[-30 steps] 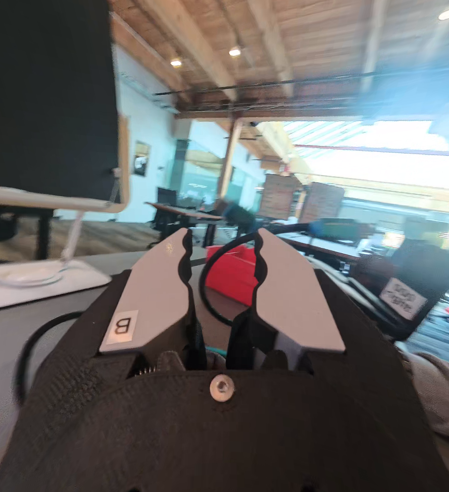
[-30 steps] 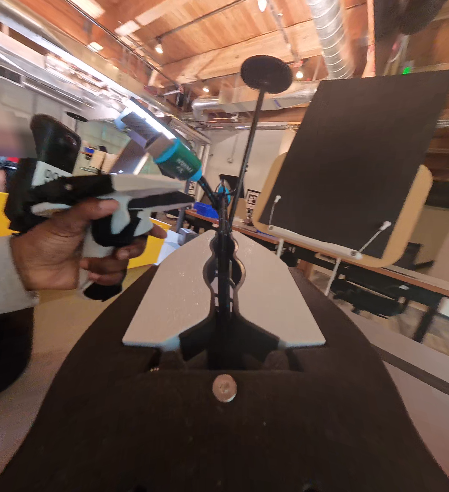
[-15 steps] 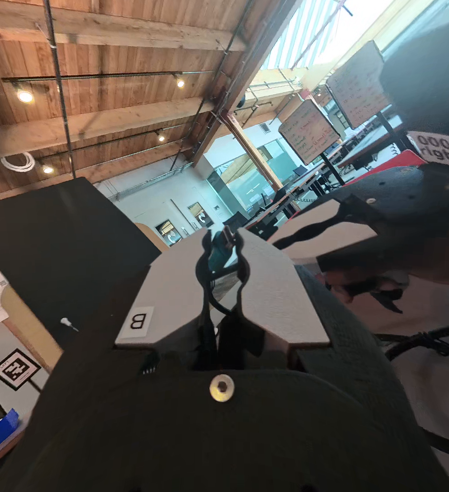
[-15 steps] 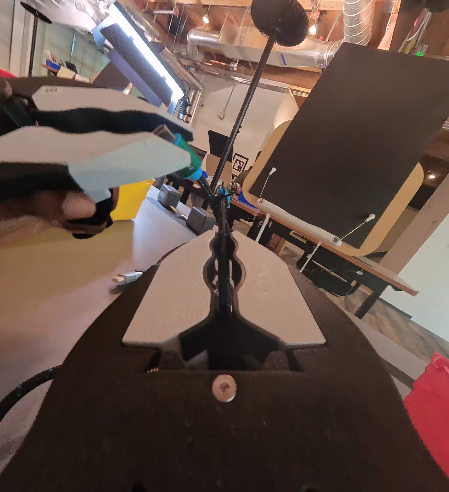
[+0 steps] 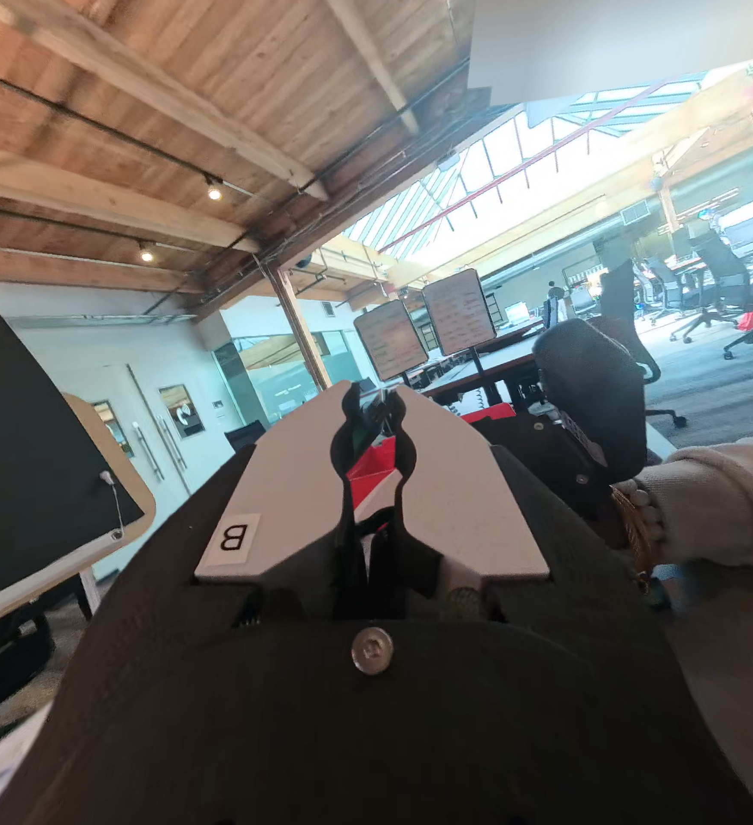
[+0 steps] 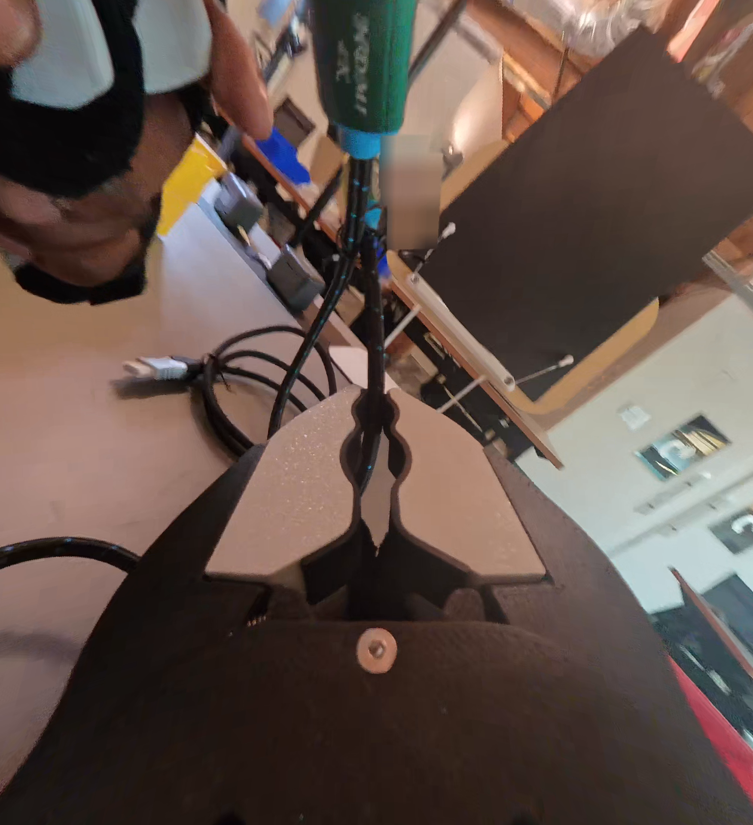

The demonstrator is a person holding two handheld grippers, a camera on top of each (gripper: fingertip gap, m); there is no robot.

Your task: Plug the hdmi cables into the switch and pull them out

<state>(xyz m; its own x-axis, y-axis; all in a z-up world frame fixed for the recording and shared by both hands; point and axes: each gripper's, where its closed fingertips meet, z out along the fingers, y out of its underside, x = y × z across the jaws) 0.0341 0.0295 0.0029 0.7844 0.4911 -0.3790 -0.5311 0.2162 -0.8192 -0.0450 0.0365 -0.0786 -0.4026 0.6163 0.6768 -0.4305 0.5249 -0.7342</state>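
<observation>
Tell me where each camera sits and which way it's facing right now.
Left wrist view: on the left gripper, tilted up toward ceiling beams and open office; its fingers pinch the green plug; a sleeve shows right.
Right wrist view: on the right gripper, looking across the table at a black board; shut on the braided cable; a hand shows upper left.
Shared: the green plug and the black board.

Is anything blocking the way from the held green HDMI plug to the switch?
That cannot be settled: no switch is identifiable in either view. The left gripper holds the green HDMI plug in the air, and the right gripper pinches its braided cable above the table.
</observation>
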